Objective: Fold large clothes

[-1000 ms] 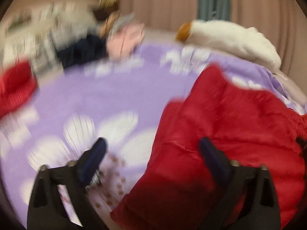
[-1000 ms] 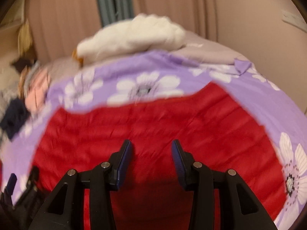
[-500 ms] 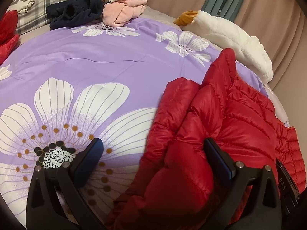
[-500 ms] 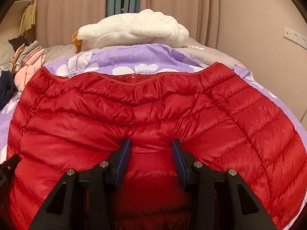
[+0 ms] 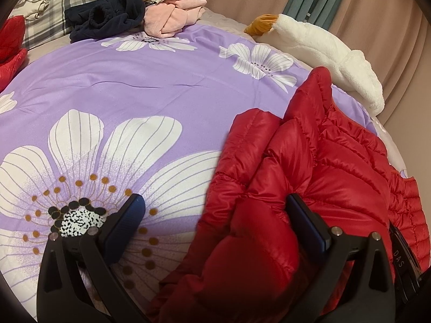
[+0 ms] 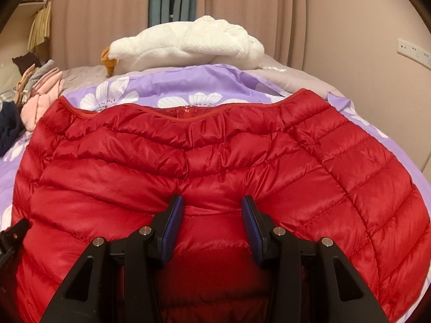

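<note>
Red puffer jacket (image 6: pixel 215 161) was lying on the purple bed cover (image 5: pixel 134 86), right claw (image 6: pixel 212 218) half-spread w/ fabric bunched between, left claw (image 5: pixel 215 220) spread wide at its left edge, so prob mid-fold; next needs a firm pinch.

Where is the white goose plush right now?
The white goose plush lies at the bed's far edge, beyond the red puffer jacket, against the curtains.
</note>
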Tool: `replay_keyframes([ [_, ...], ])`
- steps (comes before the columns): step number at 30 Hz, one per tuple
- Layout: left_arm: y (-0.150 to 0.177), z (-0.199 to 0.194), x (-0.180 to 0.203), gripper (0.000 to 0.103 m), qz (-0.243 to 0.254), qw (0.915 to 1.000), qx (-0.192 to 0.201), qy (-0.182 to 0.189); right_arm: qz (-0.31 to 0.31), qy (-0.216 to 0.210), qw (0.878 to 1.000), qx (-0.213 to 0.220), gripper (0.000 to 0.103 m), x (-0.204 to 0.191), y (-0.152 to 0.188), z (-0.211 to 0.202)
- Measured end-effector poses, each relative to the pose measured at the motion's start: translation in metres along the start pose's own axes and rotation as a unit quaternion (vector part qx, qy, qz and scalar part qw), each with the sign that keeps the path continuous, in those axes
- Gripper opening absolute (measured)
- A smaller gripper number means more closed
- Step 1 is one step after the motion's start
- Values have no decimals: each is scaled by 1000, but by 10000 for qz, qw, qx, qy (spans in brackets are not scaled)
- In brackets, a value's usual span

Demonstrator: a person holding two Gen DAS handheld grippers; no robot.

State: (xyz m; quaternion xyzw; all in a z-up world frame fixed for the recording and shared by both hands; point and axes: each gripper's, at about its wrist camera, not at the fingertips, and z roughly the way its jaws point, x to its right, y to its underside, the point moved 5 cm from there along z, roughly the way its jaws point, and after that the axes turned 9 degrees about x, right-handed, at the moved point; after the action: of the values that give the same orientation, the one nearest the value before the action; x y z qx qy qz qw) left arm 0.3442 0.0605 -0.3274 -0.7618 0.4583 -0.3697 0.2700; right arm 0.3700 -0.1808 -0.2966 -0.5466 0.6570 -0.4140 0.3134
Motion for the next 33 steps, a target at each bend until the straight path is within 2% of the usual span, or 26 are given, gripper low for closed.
replay_keyframes([
  [33,-1,-1,-3,103,-117,9999,38,104,-62,90,9999,-2,47,-1,-1,-2],
])
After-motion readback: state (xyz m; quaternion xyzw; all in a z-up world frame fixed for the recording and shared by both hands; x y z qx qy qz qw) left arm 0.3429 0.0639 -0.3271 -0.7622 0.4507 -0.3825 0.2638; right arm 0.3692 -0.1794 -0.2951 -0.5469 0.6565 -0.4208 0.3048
